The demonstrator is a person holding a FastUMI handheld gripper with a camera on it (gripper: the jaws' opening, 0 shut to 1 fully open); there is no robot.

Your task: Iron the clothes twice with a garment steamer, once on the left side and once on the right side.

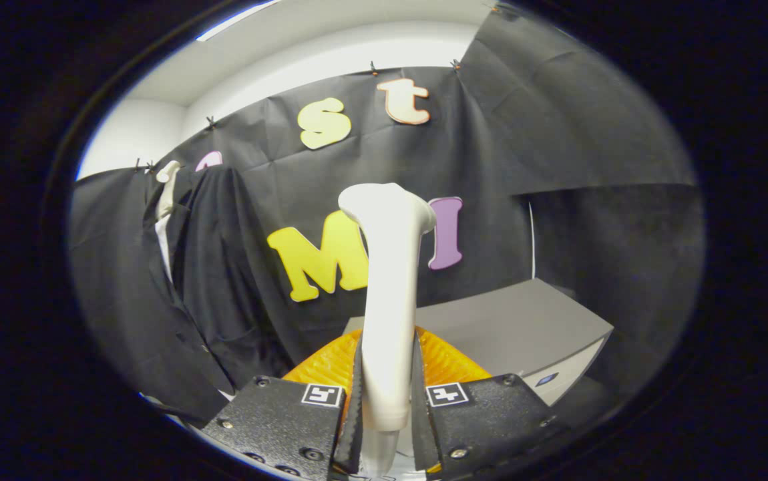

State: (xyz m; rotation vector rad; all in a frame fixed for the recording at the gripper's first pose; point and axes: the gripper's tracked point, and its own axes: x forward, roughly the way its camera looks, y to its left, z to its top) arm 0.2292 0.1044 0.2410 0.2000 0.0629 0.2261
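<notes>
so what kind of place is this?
Looks like a staged recording booth, not a home: black cloth wall, dark garment hung against it, grey box beyond. The gripper is shut on the white steamer.

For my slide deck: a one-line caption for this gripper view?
Hand-held gripper shut on the white garment steamer, held upright; dark garment hanging beyond.

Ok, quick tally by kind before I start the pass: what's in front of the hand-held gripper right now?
Garment steamer, clamped between the hand-held gripper's fingers: 1
Dark hanging garment, beyond and to the left: 1
Grey box behind the steamer: 1
Total: 3
</notes>
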